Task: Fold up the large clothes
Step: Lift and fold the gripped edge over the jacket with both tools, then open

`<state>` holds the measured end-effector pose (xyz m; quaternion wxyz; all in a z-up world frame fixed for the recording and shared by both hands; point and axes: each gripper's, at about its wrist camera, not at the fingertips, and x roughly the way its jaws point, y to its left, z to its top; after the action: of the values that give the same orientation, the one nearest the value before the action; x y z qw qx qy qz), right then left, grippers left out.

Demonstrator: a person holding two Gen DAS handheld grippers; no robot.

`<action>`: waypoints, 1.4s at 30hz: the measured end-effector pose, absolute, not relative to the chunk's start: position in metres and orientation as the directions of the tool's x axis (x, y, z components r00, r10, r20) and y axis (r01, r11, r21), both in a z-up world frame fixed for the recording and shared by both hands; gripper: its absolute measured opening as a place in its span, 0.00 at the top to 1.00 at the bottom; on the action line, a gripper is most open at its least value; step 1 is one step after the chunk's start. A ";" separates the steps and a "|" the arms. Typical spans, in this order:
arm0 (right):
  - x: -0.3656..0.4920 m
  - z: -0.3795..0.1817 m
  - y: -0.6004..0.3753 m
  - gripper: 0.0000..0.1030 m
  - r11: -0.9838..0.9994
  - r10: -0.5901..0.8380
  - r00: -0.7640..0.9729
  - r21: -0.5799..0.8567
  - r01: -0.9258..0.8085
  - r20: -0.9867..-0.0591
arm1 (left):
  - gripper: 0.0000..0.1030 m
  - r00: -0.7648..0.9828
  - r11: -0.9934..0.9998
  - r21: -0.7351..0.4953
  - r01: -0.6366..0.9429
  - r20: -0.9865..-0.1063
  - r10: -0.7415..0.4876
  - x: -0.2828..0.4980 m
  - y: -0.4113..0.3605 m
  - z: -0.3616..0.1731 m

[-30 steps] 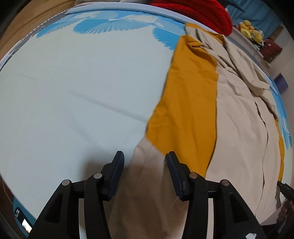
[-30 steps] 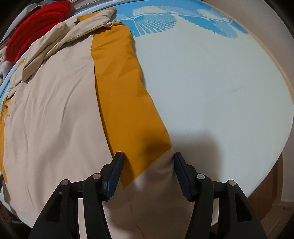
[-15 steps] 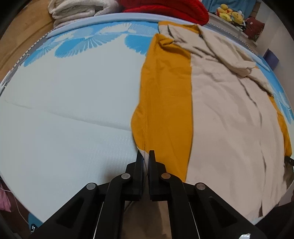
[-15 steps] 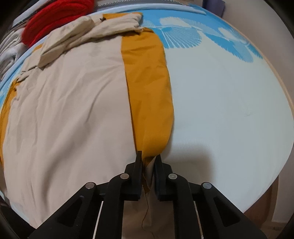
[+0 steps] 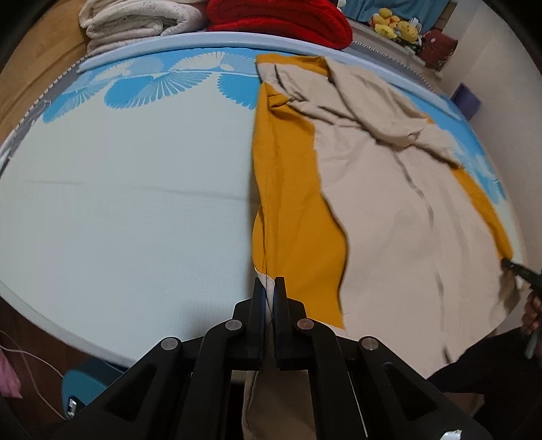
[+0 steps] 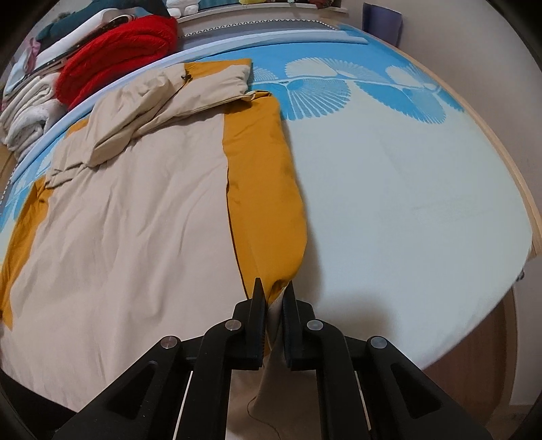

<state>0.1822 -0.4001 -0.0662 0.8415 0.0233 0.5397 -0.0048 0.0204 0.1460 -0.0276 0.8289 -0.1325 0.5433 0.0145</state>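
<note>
A large beige and mustard-yellow garment (image 5: 389, 210) lies spread on the bed; it also shows in the right wrist view (image 6: 135, 216). My left gripper (image 5: 270, 287) is shut on the garment's left near corner, where the mustard side panel (image 5: 291, 210) meets the beige hem. My right gripper (image 6: 273, 292) is shut on the right near corner, below the mustard panel (image 6: 264, 189). Both pinched corners are lifted slightly off the mattress. The right gripper's tip (image 5: 518, 269) shows at the left view's right edge. Beige sleeves (image 6: 152, 105) lie folded across the far end.
The bed sheet (image 5: 118, 210) is pale with blue fan prints (image 6: 338, 88) at the far end. A red knitted blanket (image 6: 118, 50) and folded white bedding (image 5: 135, 20) lie beyond the bed. Stuffed toys (image 5: 396, 27) sit on a far ledge. The bed's wooden edge (image 6: 508, 342) is near right.
Both grippers went from open over the garment's near corners to shut on them, then drew back and up, lifting the corners and bunching the mustard side panels.
</note>
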 end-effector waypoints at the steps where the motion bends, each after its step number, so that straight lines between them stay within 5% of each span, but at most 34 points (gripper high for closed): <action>1: 0.176 -0.063 -0.402 0.92 0.998 0.030 0.419 0.047 0.031 -0.907 | 0.98 0.414 0.963 -0.215 -0.165 -0.901 -0.130 0.018 0.146 -0.024; 22: 0.050 0.097 -0.432 0.93 0.969 0.241 0.586 0.228 -0.097 -0.774 | 0.98 0.453 0.906 -0.424 0.011 -0.805 -0.382 -0.068 0.178 0.116; 31: 0.186 0.061 -0.423 0.92 0.968 0.232 0.491 0.248 -0.034 -0.840 | 0.98 0.399 0.904 -0.413 -0.111 -0.851 -0.340 0.075 0.204 0.046; 42: 0.346 -0.065 -0.420 0.92 0.951 0.250 0.285 0.290 0.105 -0.925 | 0.97 0.254 0.874 -0.390 -0.289 -0.912 -0.323 0.193 0.227 -0.064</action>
<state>0.3457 -0.4200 -0.0652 0.7874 0.1492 0.5963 0.0460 0.1932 0.2275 -0.0636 0.7511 -0.2504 0.6107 -0.0115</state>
